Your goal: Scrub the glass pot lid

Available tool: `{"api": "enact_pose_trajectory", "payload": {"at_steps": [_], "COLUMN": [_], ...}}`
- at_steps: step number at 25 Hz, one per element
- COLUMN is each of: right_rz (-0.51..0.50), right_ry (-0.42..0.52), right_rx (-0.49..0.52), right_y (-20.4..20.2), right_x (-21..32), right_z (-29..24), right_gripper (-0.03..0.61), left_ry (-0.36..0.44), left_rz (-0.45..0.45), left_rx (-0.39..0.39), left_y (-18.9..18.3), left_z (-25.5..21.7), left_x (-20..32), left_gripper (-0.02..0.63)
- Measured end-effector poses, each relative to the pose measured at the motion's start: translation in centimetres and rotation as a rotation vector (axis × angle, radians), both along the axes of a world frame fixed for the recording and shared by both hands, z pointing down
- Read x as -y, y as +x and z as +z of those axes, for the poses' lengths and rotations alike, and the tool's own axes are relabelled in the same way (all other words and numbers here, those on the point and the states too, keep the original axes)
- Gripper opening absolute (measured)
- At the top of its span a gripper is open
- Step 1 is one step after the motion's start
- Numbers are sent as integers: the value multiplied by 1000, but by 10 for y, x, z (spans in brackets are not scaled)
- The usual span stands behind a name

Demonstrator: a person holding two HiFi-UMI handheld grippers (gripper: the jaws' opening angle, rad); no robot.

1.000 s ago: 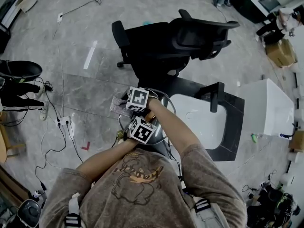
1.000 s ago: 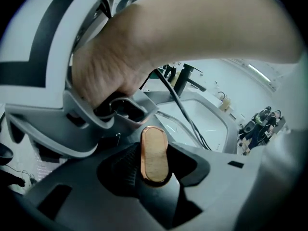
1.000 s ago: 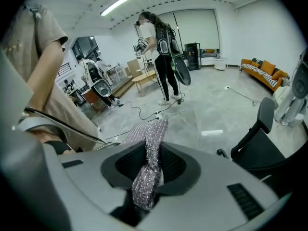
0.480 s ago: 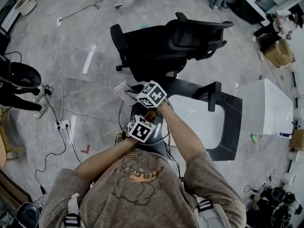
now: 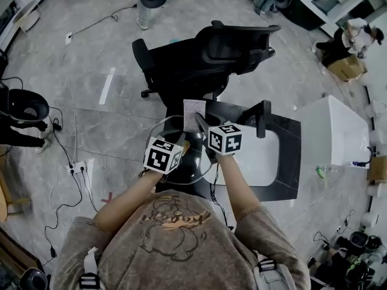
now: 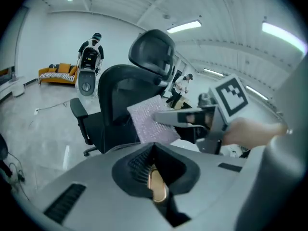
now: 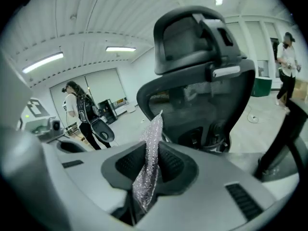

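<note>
The left hand-held gripper (image 6: 154, 172) is clamped shut on the tan knob (image 6: 158, 189) of the lid (image 5: 188, 167). It holds the lid in the air before the person's chest, just left of the sink (image 5: 260, 159) and over the counter (image 5: 290, 162) edge. The right hand-held gripper (image 7: 150, 162) grips the pad (image 7: 151, 129) by one end, and the free end stands up near the lid's far rim. Whether the two touch I cannot tell.

The main risk is the single hold on the knob. Scrubbing force on the glass away from the knob would probably lever the lid round in the jaws, or work the knob out. A drop from here onto the counter or the stone floor (image 5: 109, 101) could well break the glass.

The pad is limp and pinched at one end only. It may fold over or drag free under pressure, and then the bare jaws would strike or scratch the lid.
</note>
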State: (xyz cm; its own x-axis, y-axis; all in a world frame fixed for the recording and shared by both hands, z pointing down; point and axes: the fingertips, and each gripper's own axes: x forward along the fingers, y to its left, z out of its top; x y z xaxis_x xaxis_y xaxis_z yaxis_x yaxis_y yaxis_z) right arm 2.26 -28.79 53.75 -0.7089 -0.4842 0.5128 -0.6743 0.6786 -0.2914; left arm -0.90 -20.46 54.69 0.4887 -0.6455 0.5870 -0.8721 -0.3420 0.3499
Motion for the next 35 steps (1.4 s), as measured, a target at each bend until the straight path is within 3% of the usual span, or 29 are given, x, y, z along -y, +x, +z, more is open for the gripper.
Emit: {"api": "enact_pose_trajectory", "payload": {"at_steps": [6,10,14,22,35], "right_rz": [141,225,257,242,231], "right_ry": [109,213,265,321,336], "right_rx": [62,48,60,40,33], "right_y": [34,50,54,47,49], "right_x": [-55,-88,-113,-134,-142], "right_z": [-54,-86,-106,-112,-109], "right_gripper": [85,86,86,83,83], "left_ry": [149,280,370,410,392], "left_rz": [-30,-56,-87,-85,-89], "left_rx": [51,82,100,114,144], "left_y": [-23,-39,-49,-47,-49], "left_z": [-48,-83,-104,-117,-111], "left_x": [-1,-15,-32,-44,-50], "left_gripper": [17,17,17,17,17]}}
